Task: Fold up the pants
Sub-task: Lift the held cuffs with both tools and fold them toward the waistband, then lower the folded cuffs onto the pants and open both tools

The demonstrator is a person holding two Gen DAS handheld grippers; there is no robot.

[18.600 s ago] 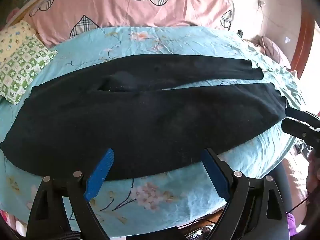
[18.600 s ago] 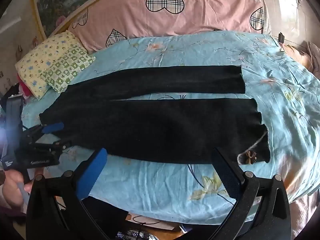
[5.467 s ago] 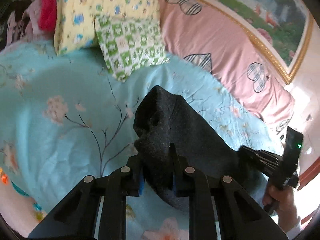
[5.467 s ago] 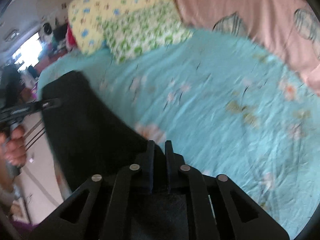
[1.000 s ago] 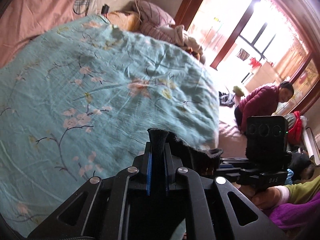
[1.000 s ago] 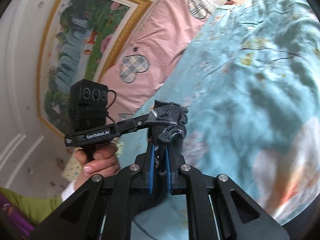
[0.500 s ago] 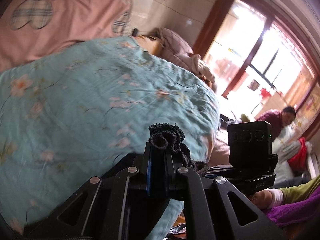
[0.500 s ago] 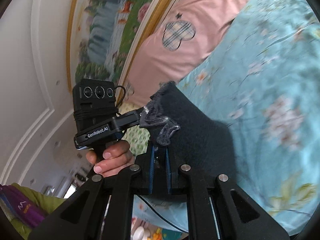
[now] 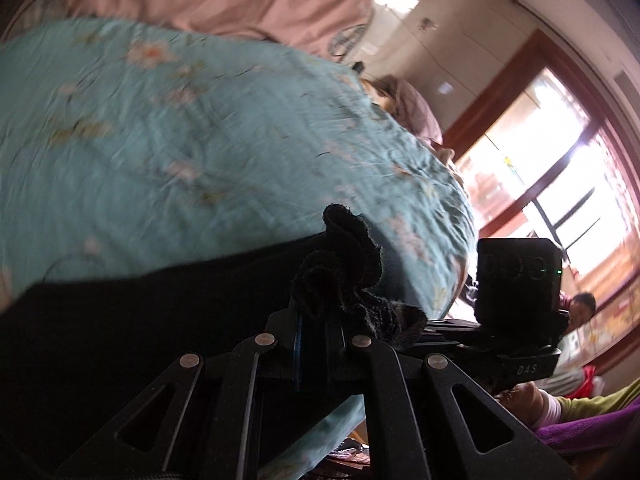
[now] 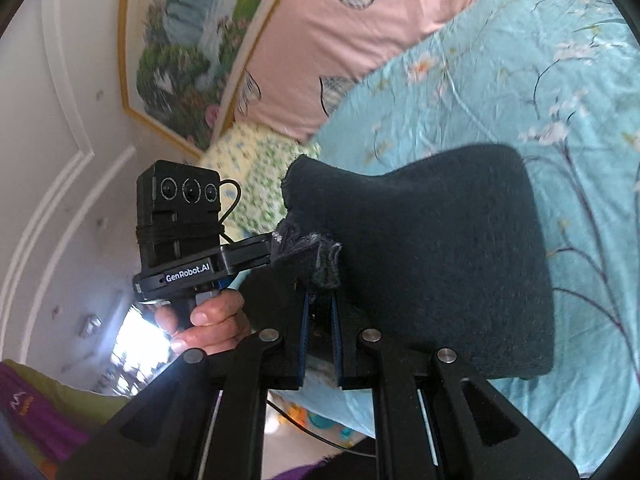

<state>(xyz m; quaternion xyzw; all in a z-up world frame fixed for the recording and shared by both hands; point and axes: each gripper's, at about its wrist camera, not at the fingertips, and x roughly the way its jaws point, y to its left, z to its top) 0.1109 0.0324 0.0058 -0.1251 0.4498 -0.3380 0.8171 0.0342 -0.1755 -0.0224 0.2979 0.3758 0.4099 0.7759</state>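
The black pants (image 10: 432,248) lie doubled over on the blue floral bedsheet (image 10: 560,80). My right gripper (image 10: 320,300) is shut on a bunched edge of the pants near the bed's front edge. My left gripper (image 9: 316,312) is shut on a bunched black edge (image 9: 344,264) of the same pants, right next to the right one. Each gripper shows in the other's view, the left gripper (image 10: 280,248) at the left in the right wrist view and the right gripper (image 9: 420,326) at the right in the left wrist view. The pants spread dark to the left (image 9: 140,320) in the left wrist view.
A pink heart-print pillow (image 10: 352,40) and a yellow-green patterned pillow (image 10: 256,160) lie at the head of the bed. A framed painting (image 10: 176,60) hangs above. A bright window (image 9: 560,160) and a seated person (image 9: 580,308) are beyond the bed's side.
Both grippers have swung down toward the bed with the pants' edge. More of the black cloth now lies flat on the sheet. Both stay shut and close together.
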